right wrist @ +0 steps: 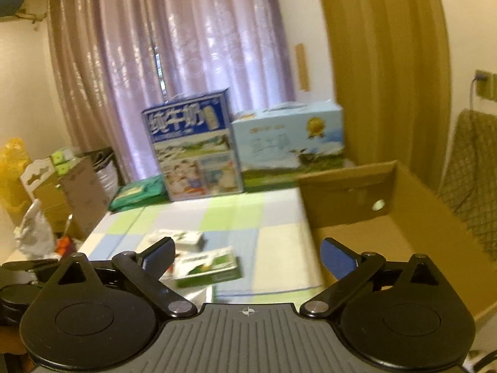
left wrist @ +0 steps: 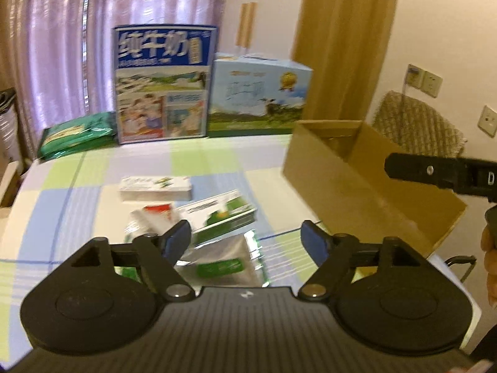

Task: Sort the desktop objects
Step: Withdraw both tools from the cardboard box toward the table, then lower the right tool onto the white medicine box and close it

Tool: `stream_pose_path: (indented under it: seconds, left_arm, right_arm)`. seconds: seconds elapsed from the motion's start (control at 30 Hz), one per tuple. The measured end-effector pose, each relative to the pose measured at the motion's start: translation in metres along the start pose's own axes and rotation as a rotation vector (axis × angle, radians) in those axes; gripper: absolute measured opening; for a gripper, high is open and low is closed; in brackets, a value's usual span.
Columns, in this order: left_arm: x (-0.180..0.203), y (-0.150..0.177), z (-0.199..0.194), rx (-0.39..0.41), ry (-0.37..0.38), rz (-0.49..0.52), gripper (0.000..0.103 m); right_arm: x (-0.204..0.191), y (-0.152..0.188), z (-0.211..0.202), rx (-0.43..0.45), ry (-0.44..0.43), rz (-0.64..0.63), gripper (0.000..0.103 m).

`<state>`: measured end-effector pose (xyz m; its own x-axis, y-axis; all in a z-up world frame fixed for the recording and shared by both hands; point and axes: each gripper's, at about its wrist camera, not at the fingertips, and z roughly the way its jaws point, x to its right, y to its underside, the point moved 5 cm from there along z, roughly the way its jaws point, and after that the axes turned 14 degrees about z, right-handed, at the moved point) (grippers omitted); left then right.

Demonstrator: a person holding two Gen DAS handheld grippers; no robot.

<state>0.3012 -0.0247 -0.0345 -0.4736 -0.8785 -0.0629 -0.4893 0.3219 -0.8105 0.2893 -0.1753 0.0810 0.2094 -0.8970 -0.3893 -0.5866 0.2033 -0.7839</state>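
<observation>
Small packages lie on the checked tablecloth (left wrist: 217, 161): a white box (left wrist: 155, 188), a green and white box (left wrist: 222, 217), a red and white packet (left wrist: 155, 214) and a silver foil pouch (left wrist: 223, 258). My left gripper (left wrist: 247, 241) hangs open above the pouch with nothing between its fingers. The open cardboard box (left wrist: 357, 180) stands to its right. In the right wrist view, my right gripper (right wrist: 247, 256) is open and empty near the cardboard box (right wrist: 388, 233), with the green and white box (right wrist: 206, 267) and the white box (right wrist: 180, 239) beyond its left finger.
Two tall milk cartons (left wrist: 163, 84) (left wrist: 257, 93) and a green pack (left wrist: 77, 133) stand along the table's far edge before a curtain. A chair (left wrist: 416, 124) sits behind the cardboard box. Boxes and bags (right wrist: 46, 192) crowd the floor left of the table.
</observation>
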Motion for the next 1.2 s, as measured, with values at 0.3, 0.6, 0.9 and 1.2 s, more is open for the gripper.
stream_pose_path:
  seconds: [0.3,0.6,0.9,1.2]
  left_arm:
    - [-0.04,0.039,-0.012,-0.056,-0.049,-0.034,0.089]
    - [-0.05,0.063,-0.014,-0.119,-0.067,0.001,0.094]
    - [-0.045,0.077,-0.001,-0.219,-0.04,0.111,0.095]
    - [-0.059,0.089,0.013,-0.297,-0.034,0.212,0.095]
  right_arm:
    - [-0.004,0.038,0.026,-0.105,-0.008,-0.032,0.101]
    - [0.001,0.064,0.04,-0.198,0.0,-0.097,0.101]
    - [-0.014,0.093,0.057,-0.324,-0.077,-0.241,0.101]
    - [-0.057,0.128,0.081,-0.37,-0.237,-0.558,0.101]
